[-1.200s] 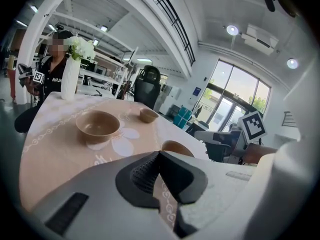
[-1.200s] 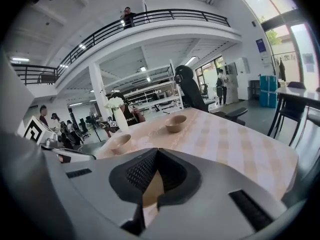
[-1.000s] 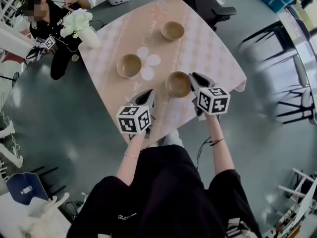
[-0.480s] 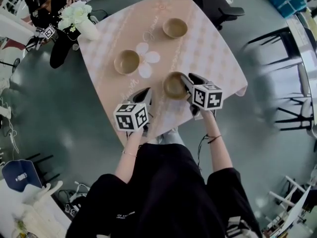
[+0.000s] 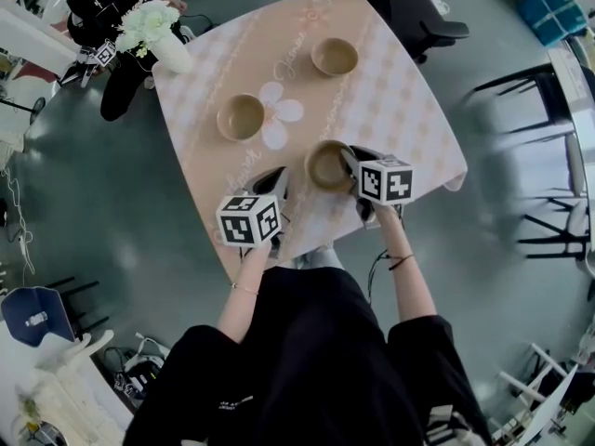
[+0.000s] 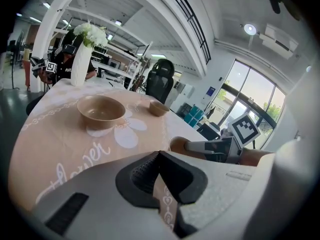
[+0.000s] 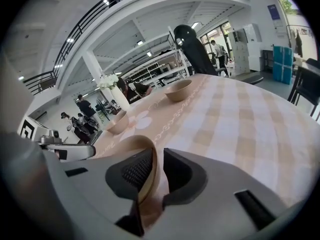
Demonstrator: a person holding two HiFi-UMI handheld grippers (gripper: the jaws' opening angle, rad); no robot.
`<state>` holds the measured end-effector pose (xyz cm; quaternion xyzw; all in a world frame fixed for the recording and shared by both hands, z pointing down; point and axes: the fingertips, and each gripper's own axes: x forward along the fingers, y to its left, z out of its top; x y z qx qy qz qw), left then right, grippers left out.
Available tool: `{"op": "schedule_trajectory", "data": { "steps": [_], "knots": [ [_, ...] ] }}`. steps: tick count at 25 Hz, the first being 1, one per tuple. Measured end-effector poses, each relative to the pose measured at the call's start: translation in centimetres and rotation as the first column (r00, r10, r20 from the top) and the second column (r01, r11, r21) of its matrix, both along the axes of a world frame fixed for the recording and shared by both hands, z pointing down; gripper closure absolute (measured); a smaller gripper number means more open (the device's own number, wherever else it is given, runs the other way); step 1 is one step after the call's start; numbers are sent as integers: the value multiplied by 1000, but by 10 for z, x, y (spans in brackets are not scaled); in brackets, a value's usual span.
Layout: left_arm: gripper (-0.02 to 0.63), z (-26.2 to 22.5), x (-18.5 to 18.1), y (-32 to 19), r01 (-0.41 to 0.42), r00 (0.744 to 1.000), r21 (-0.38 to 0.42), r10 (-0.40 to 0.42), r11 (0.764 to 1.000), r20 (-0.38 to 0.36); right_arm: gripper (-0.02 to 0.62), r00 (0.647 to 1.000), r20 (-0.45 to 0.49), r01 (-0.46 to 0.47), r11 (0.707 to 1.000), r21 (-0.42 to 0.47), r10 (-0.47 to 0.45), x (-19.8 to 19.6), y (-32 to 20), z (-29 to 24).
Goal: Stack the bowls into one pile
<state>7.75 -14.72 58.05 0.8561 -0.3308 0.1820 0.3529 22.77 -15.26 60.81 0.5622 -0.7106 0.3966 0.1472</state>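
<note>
Three tan bowls stand apart on the pink tablecloth: a near bowl (image 5: 325,165), a middle bowl (image 5: 241,117) and a far bowl (image 5: 335,57). My right gripper (image 5: 350,159) straddles the near bowl's right rim (image 7: 135,143). Its jaws have just been closing. The wall lies against the inner pad, and a thin gap still shows at the outer pad (image 7: 180,170), so the right gripper (image 7: 159,151) is open. My left gripper (image 5: 279,175) hovers over the table's near edge, left of that bowl. The left gripper (image 6: 160,154) is shut, its tips meeting on nothing.
A white vase of flowers (image 5: 153,37) stands on the table's far left corner, with a seated person (image 5: 112,3) behind it. A dark office chair (image 5: 414,17) is at the far side. More chairs (image 5: 544,156) stand to the right. The table's near edge (image 5: 307,244) is close to me.
The right gripper came down from beside the near bowl and now has its rim between the jaws. The left gripper stayed where it was.
</note>
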Motion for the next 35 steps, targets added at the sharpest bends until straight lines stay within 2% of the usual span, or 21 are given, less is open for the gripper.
{"op": "schedule_trajectory", "data": {
  "steps": [2, 11, 24, 35],
  "knots": [
    [609, 1, -1, 0, 9, 1000, -4, -9, 1000, 2, 565, 1000, 9, 22, 1000, -5, -22, -3, 0, 1],
    [609, -1, -5, 5, 57, 998, 1, -57, 998, 4, 586, 995, 28, 94, 996, 4, -94, -8, 0, -4],
    [609, -24, -45, 2, 186, 983, 90, -185, 978, -21, 586, 982, 168, 75, 993, 92, -89, -34, -25, -40],
    [609, -44, -78, -11, 261, 965, 160, -258, 952, -42, 586, 970, 240, -1, 985, 171, -41, -63, -63, -68]
  ]
}}
